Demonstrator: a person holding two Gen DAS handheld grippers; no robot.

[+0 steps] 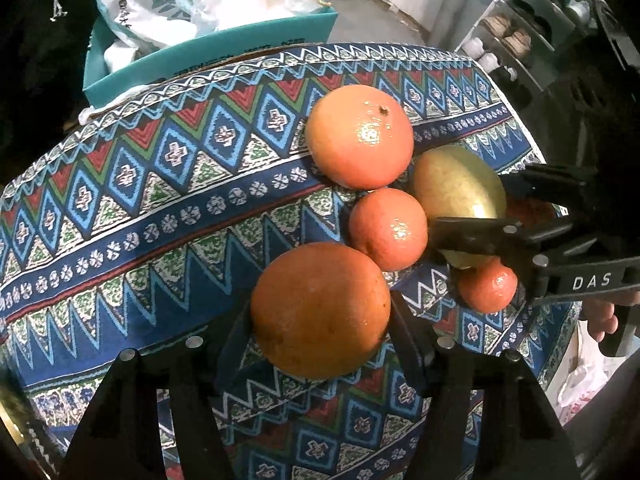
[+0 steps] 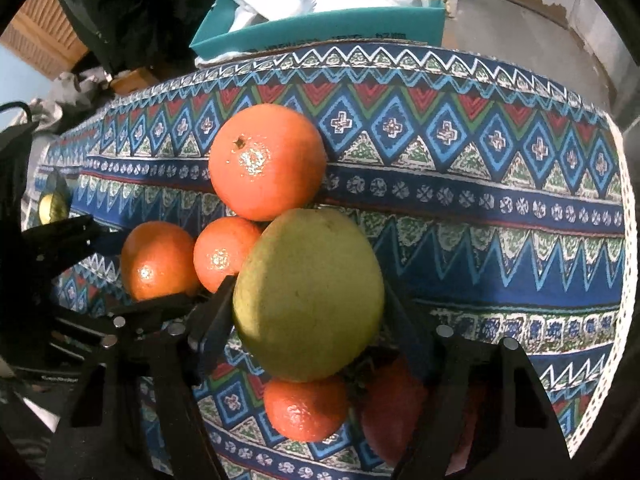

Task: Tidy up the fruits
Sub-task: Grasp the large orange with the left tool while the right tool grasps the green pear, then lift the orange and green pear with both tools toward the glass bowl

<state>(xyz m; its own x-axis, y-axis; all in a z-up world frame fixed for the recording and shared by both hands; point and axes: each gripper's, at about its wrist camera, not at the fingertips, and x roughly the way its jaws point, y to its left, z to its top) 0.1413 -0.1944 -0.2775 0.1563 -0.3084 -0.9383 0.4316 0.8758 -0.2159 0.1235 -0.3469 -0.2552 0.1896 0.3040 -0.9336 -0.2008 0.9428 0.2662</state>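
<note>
Several fruits lie bunched on a patterned cloth [image 1: 140, 208]. My left gripper [image 1: 320, 312] is shut on a large orange [image 1: 320, 308], one finger on each side of it. In the right wrist view this gripper [image 2: 152, 264] shows at the left with the orange [image 2: 158, 260]. My right gripper [image 2: 308, 300] is shut on a yellow-green fruit [image 2: 308, 292]; from the left wrist it [image 1: 470, 204] reaches in from the right across that fruit [image 1: 456, 184]. Loose around them are a big orange [image 2: 268, 160], a small orange [image 2: 224, 252], a tangerine [image 2: 306, 408] and a reddish fruit [image 2: 392, 408], partly hidden.
A teal box [image 2: 320, 28] stuffed with plastic bags stands just behind the cloth's far edge. A shelf unit [image 1: 516, 40] with small items is at the back right. The cloth's right end [image 2: 624, 240] drops off at a lace border. A hand [image 1: 600, 320] holds the right gripper.
</note>
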